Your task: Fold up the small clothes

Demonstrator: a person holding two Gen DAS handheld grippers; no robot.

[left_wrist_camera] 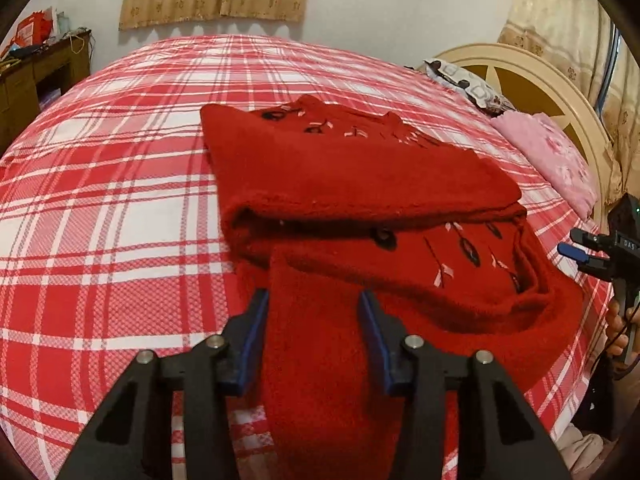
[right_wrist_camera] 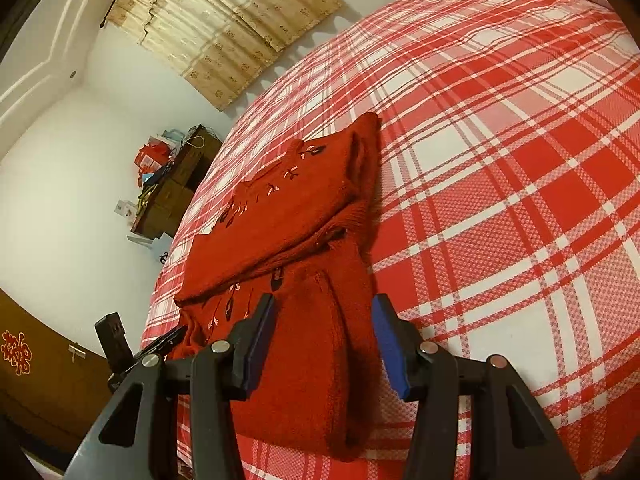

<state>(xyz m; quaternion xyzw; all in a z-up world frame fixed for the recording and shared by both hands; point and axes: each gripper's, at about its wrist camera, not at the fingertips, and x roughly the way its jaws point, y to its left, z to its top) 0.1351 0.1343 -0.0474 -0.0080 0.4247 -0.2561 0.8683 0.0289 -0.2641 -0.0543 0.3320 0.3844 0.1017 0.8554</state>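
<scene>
"DAS" on the right hand-held gripper (left_wrist_camera: 576, 255); other signs unreadable.

Red knit sweater (left_wrist_camera: 344, 176) with small embroidered flowers lies partly folded on the bed, one sleeve running back between the left jaws

Sweater (left_wrist_camera: 352, 184) lies on bed (left_wrist_camera: 120, 200), partly folded over itself. Pillows (left_wrist_camera: 552, 156) right, against headboard (left_wrist_camera: 532, 76). Desk (left_wrist_camera: 36, 76) far left, possibly cluttered.
</scene>
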